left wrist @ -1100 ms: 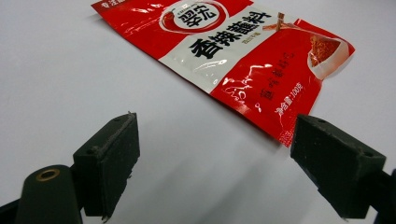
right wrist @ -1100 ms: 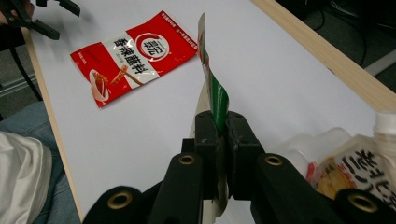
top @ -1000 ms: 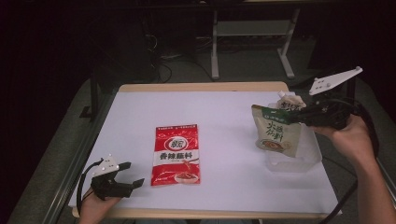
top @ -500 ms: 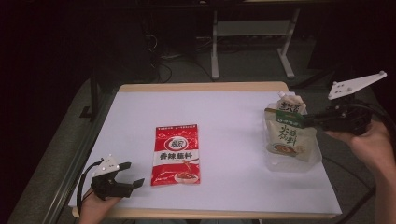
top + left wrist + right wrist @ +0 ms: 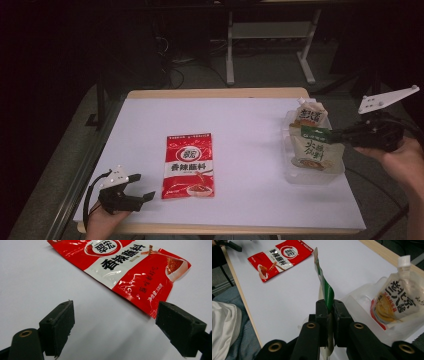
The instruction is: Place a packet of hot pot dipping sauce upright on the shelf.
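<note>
- The green-topped pouch [image 5: 316, 150] hung over the clear plastic tray [image 5: 314, 175] at the right edge of the table [image 5: 250, 120]; its lower edge was inside or just above the tray, and from the high view you could not tell whether it touched the bottom.
- Your right gripper [image 5: 334, 134] had its two black pads pressed together on the pouch's green top edge [image 5: 327, 293]; in the right gripper view the pouch stood edge-on, so its printed face was hidden and only the thin seam showed above the jaws.
- Below the jaws in that view the pouch was cut off by the gripper body, so its bottom could not be made out.
- A spouted pouch [image 5: 399, 296] with a white cap lay in the tray behind it, tilted; its lower corner was blurred by the tray's wall [image 5: 362, 293].
- Your right hand [image 5: 402, 160] ran out of the frame at the right.
- The red sachet [image 5: 190, 165] lay flat near the middle of the table, well apart from the tray.
- Your left gripper [image 5: 142, 187] rested at the near left corner, its jaws wide apart with nothing between them; in the left gripper view the sachet [image 5: 130, 267] lay just beyond the pads [image 5: 60, 327], its far end cut off at the top.
- Your left hand [image 5: 102, 222] was probably resting on the table's edge, partly out of frame.
</note>
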Demonstrator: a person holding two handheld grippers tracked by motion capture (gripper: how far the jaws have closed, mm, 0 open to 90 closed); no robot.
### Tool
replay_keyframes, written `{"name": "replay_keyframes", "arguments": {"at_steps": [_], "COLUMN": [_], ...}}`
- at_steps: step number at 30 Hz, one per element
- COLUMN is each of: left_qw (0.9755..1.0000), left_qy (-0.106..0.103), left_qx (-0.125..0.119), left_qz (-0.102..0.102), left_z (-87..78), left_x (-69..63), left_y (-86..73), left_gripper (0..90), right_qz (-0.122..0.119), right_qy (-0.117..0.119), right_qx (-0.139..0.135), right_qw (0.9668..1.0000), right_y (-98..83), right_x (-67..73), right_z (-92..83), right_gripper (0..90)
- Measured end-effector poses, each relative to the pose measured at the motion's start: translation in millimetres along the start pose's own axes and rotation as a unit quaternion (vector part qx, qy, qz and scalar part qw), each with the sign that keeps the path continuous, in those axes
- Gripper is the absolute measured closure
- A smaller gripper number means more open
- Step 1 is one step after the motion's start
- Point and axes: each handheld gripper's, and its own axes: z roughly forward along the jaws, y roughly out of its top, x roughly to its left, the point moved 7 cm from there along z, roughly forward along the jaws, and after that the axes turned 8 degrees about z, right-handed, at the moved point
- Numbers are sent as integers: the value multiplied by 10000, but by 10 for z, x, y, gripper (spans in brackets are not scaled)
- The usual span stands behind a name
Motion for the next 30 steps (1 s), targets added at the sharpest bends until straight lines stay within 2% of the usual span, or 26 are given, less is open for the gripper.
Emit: {"name": "replay_keyframes", "arguments": {"at_steps": [8, 12, 16, 18, 23, 26, 30], "left_qw": [10000, 10000, 10000, 10000, 10000, 10000, 10000], "left_qy": [-21, -9, -14, -22, -17, 1, 4], "left_qx": [19, 21, 28, 34, 39, 55, 43], "left_qz": [21, 51, -13, 16, 16, 66, 36], "left_z": [30, 34, 42, 46, 44, 38, 34], "left_x": [-8, 2, -16, -20, -20, -9, -6], "left_y": [-1, 2, 7, 6, 6, 3, 1], "left_gripper": [151, 151, 151, 151, 151, 151, 151], "right_qz": [230, 327, 525, 574, 635, 647, 629], "right_qy": [100, 125, -3, -44, -186, -268, -217], "right_qx": [147, 48, -6, -18, 18, -46, -108], "right_qw": [9996, 9994, 9986, 9983, 9978, 9975, 9977], "right_y": [-213, -264, -362, -383, -378, -314, -243], "right_x": [-135, -186, -268, -285, -297, -286, -263], "right_z": [208, 201, 168, 161, 140, 108, 79], "right_gripper": [827, 814, 751, 720, 660, 623, 619]}}
